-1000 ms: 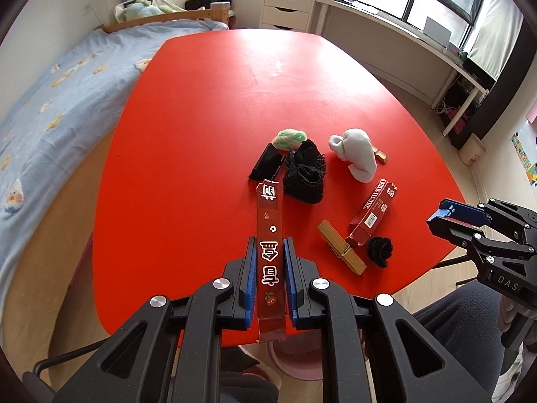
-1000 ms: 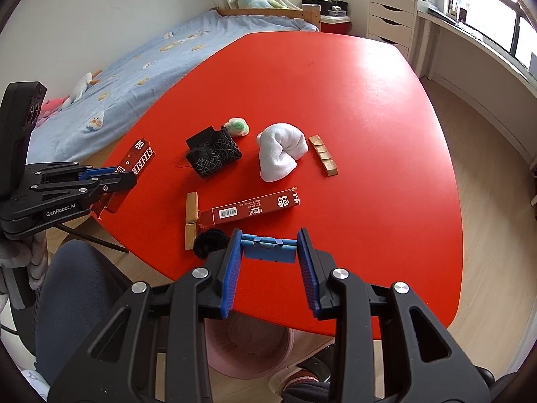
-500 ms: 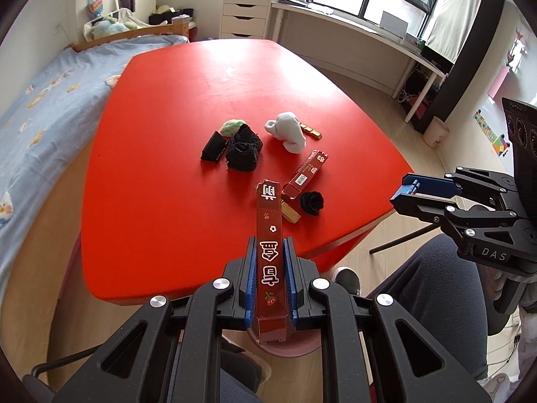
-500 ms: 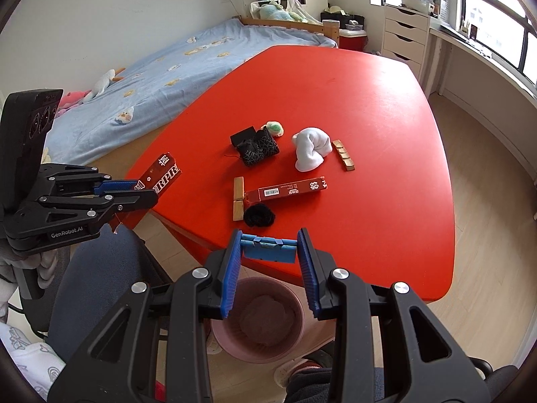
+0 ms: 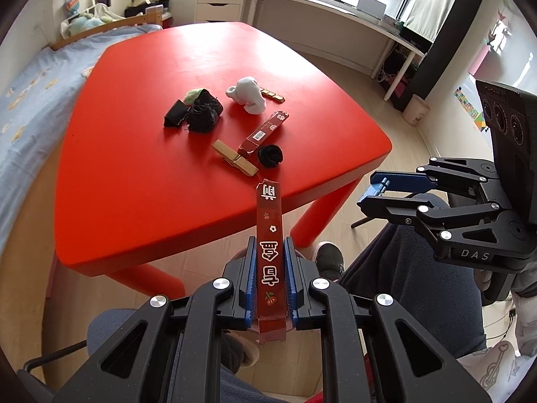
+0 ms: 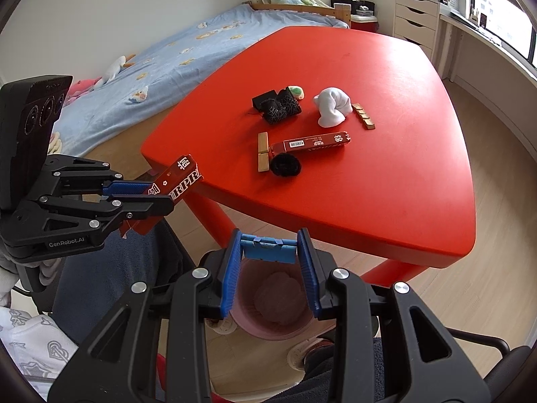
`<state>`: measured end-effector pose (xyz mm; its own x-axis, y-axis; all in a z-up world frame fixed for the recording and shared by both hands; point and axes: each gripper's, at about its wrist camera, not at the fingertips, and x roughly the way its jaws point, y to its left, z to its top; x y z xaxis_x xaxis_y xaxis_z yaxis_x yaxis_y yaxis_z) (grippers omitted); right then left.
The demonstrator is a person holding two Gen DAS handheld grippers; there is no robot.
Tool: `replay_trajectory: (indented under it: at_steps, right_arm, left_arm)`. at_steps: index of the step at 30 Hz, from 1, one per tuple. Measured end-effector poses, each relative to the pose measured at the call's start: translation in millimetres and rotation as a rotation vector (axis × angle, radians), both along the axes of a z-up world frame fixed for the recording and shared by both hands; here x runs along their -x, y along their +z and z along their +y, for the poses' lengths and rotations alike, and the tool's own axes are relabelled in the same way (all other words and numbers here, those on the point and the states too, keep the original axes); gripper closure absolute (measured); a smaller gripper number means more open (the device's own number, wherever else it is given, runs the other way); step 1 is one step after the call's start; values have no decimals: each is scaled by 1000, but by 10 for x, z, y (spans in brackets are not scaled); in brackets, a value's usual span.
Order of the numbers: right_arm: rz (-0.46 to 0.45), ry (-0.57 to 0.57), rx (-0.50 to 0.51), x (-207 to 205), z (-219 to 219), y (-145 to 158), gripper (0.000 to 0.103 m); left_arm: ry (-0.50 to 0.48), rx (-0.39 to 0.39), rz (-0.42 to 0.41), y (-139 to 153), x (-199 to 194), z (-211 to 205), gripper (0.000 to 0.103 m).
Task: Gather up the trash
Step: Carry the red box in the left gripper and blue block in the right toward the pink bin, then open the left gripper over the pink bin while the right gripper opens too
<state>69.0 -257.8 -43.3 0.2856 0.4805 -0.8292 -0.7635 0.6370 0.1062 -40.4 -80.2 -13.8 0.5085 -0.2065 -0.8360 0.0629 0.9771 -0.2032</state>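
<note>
Inspector: Report the state of each hand-held gripper.

Operator: From my remote station, I see the left hand-held gripper (image 5: 270, 282) clamped on a long red carton (image 5: 269, 235), which runs up from the bottom centre of the left view. The carton's far end stands in front of the near edge of the red worktop (image 5: 141, 201). The right hand-held gripper (image 6: 270, 268) is clamped on a small blue piece (image 6: 268, 252), held crosswise between its blue pads (image 6: 230, 275).

Inspector: What is below the right one?

Operator: A pink bin (image 6: 268, 312) on the floor, lower centre of the right view, directly behind the jaws.

Inspector: What lies on the worktop?

Operator: In the right view, centre frame: a second red carton (image 6: 312, 143), its left end touching a wooden clothespin (image 6: 262, 151), with a black scrunchie (image 6: 285, 165) just beside both. Further up sit a black bundle (image 6: 278, 105), a white sock (image 6: 330, 107) and a gold strip (image 6: 363, 116) beside the sock.
</note>
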Motion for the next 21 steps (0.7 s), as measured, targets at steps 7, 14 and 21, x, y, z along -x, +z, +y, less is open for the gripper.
replay_trajectory:
  at_steps: [7,14,21]
  right_arm:
    - [18,8,-9,4,-3,-16,70]
    - [21,-17,-28,-14,-60,-21,19]
    - [11,-55,-10,-76,-94,-32,6]
  left_arm:
    - [-17,8,7,3,18,-47,88]
    - [24,0,5,-5,25,31,30]
    - [77,-17,-32,24,41,149,8]
